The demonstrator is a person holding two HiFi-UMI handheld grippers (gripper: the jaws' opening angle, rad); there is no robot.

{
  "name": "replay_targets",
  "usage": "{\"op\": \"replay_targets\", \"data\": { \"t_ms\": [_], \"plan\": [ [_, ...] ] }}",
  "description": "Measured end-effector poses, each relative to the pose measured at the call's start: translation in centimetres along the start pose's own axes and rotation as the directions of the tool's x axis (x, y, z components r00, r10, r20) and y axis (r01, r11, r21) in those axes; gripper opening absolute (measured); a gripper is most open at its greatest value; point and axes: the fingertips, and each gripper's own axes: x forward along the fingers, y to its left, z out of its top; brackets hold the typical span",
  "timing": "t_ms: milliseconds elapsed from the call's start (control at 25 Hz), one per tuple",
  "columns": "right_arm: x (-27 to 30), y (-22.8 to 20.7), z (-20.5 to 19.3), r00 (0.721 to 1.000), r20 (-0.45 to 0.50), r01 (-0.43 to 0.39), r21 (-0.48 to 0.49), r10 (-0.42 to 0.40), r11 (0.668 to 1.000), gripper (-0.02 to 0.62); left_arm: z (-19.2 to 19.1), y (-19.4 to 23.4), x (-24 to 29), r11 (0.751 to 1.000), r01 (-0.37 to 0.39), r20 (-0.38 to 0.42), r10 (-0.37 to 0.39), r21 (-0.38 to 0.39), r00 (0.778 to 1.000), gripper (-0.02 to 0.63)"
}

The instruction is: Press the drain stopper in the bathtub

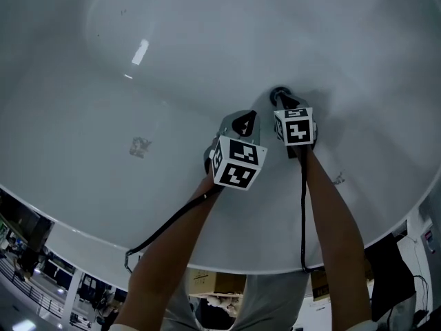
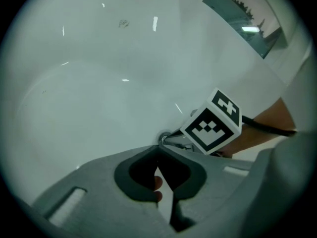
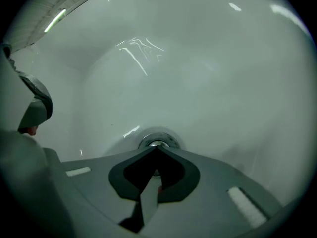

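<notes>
Grey left gripper (image 1: 249,116) and right gripper (image 1: 280,96) carry checkered cubes (image 1: 238,163), black cables (image 1: 303,205).

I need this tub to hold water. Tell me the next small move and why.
Probably ease the right gripper straight down: its shut jaws point at the chrome drain stopper, just ahead of the tips; contact is unclear.

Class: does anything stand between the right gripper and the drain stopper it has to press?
Nothing visible does. The right gripper has its shut tips right at the near rim of the drain stopper, with only bare bathtub around it. The left gripper, also shut, sits off to one side, out of the path.
</notes>
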Motion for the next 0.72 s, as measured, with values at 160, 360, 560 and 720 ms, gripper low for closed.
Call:
{"op": "replay_targets", "data": {
  "t_ms": [160, 360, 560, 720],
  "plan": [
    [0.1, 0.0, -0.2, 1.0, -0.028, 0.003, 0.004, -0.003, 1.0, 0.005, -0.2, 0.0, -0.1, 1.0, -0.003, -0.013, 0.003, 0.017, 1.0, 0.0],
    [-1.3, 0.2, 0.1, 1.0, 0.006, 0.022, 0.003, -0.022, 1.0, 0.003, 0.7, -0.5, -0.9, 0.999, -0.004, -0.002, 0.004, 0.033, 1.0, 0.0],
    [-3.9, 0.8, 0.5, 0.999, 0.049, 0.012, 0.105, -0.017, 0.994, 0.003, 1.4, -1.6, -2.7, 0.999, 0.012, 0.002, -0.012, 0.052, 1.0, 0.0],
    [-7.3, 1.7, 2.6, 0.994, 0.109, 0.016, 0.123, -0.03, 0.992, 0.003, 2.3, -2.4, -5.1, 0.996, 0.025, 0.005, -0.026, 0.084, 1.0, 0.0]
  ]
}}
